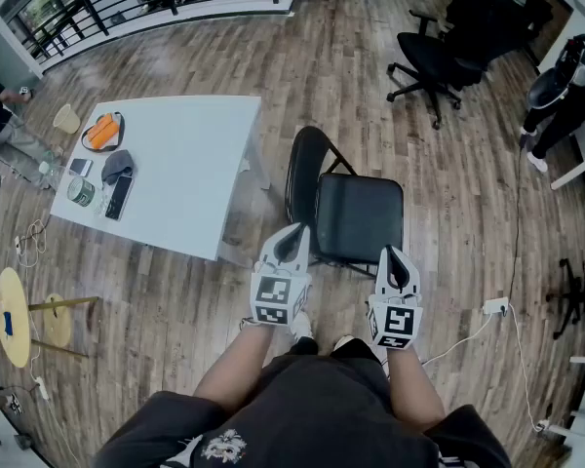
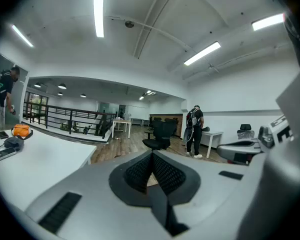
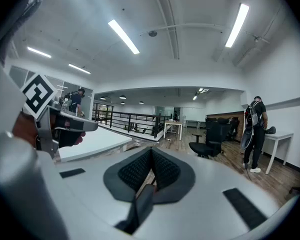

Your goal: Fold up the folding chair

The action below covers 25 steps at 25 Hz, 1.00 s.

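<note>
The black folding chair (image 1: 359, 217) stands unfolded on the wood floor, its seat flat and its rounded backrest (image 1: 307, 169) on the left side. My left gripper (image 1: 296, 232) hovers over the seat's front left corner, jaws shut and empty. My right gripper (image 1: 393, 253) hangs over the seat's front right edge, also shut with nothing in it. In the left gripper view the pads (image 2: 140, 171) meet in one line; the right gripper view shows its pads (image 3: 165, 169) pressed together the same way. The chair is hidden below both gripper cameras.
A white table (image 1: 180, 178) with a phone, an orange bag and small items stands left of the chair. A black office chair (image 1: 427, 61) is behind, a person (image 1: 565, 91) at far right. A power strip with cable (image 1: 494, 307) lies right; a round yellow stool (image 1: 13, 315) left.
</note>
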### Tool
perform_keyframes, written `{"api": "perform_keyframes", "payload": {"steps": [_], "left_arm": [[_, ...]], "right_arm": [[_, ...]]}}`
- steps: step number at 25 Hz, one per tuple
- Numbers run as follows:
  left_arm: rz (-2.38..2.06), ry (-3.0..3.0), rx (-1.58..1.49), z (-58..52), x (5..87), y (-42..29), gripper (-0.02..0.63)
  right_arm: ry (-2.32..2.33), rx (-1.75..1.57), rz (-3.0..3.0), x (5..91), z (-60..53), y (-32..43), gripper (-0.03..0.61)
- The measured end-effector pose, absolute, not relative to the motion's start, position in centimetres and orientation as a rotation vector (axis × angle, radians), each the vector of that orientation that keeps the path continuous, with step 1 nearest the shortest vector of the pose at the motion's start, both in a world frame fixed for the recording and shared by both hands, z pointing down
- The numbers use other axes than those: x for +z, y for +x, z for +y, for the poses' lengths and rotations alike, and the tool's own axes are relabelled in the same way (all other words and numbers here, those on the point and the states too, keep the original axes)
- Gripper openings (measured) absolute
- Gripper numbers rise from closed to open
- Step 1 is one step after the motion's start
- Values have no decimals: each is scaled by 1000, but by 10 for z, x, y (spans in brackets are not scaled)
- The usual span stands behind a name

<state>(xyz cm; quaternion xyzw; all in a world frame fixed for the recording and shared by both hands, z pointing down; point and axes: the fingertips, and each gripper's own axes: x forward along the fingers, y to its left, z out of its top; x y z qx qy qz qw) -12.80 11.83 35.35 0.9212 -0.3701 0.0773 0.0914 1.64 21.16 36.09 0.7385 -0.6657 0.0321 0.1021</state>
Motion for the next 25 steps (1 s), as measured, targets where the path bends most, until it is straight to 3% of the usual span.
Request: {"api": "perform_keyframes", "payload": {"steps": [16, 23, 25], "left_arm": [[-1298, 2556, 514, 2, 420, -82, -2], [-1417, 2404, 738, -42, 469, -98, 0], [-1410, 2364, 793, -51, 478, -101, 53]], "right_arm": [[2079, 227, -2002, 426, 107, 110, 12], [1987, 400, -2016, 485, 78, 140, 14], [1947, 466, -2032, 502, 73, 145, 15]]}}
